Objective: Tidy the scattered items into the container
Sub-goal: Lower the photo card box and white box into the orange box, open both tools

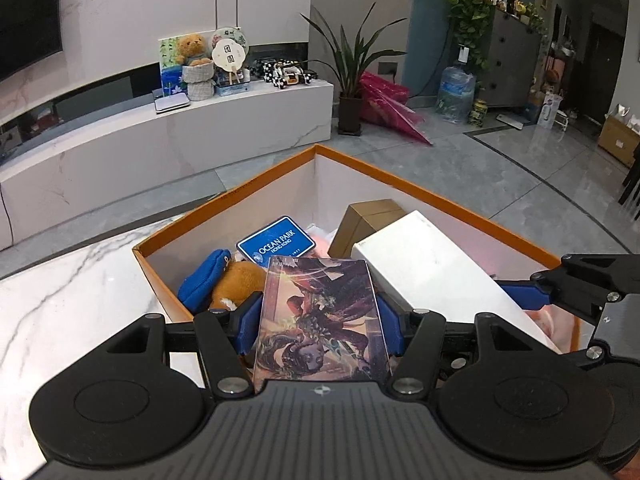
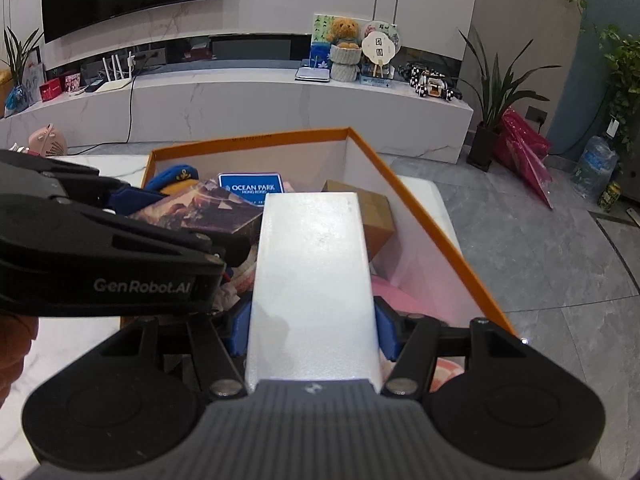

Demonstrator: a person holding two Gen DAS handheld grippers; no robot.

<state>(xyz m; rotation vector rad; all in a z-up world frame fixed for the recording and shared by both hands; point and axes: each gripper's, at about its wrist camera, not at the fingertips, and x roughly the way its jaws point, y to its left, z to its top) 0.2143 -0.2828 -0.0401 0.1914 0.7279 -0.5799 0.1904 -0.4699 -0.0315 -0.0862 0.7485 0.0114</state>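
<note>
Left hand-held gripper (image 1: 318, 320) clamping art box (image 1: 318, 320), base hidden

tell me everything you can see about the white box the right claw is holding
The white box is a long, plain rectangular carton, matte and unmarked on its visible top face, apparently cardboard. The right claw is shut on its near end, blue pads pressing both long sides. It is held roughly level, pointing forward over the orange bin, its far end above a brown box. Whether it touches the items below cannot be told.

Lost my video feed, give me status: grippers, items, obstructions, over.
Left gripper shut on illustrated box, over orange container. Right gripper shut on white box, also over it. Container crowded: plush toy, brown box.
</note>
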